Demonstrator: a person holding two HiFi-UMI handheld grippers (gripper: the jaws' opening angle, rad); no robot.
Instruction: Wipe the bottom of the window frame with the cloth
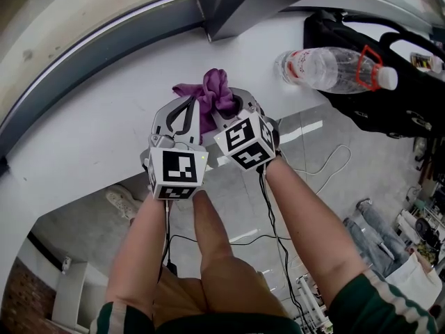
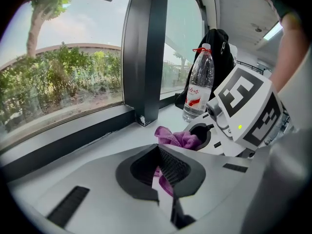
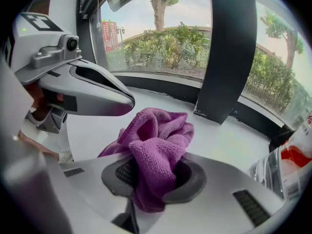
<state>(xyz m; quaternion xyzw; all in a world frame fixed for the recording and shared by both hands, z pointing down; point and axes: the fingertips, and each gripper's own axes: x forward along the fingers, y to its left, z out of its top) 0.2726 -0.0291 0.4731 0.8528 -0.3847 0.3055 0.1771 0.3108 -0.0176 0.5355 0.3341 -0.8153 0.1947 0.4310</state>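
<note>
The purple cloth point(image 1: 214, 94) is bunched on the white sill point(image 1: 90, 124), just below the dark bottom rail of the window frame point(image 1: 104, 61). My right gripper point(image 1: 228, 113) is shut on it; in the right gripper view the cloth point(image 3: 158, 150) bulges up from between the jaws of the right gripper point(image 3: 153, 172). Close on its left, my left gripper point(image 1: 189, 103) is shut too. In the left gripper view a fold of the cloth point(image 2: 163, 178) shows between the pads of the left gripper point(image 2: 157, 152). The two grippers almost touch.
A clear water bottle point(image 1: 334, 68) with a red cap ring lies on the sill to the right. A black bag point(image 1: 389, 96) lies beyond it. A dark upright mullion point(image 1: 236, 5) meets the sill just behind the cloth. The sill's near edge drops to the floor below.
</note>
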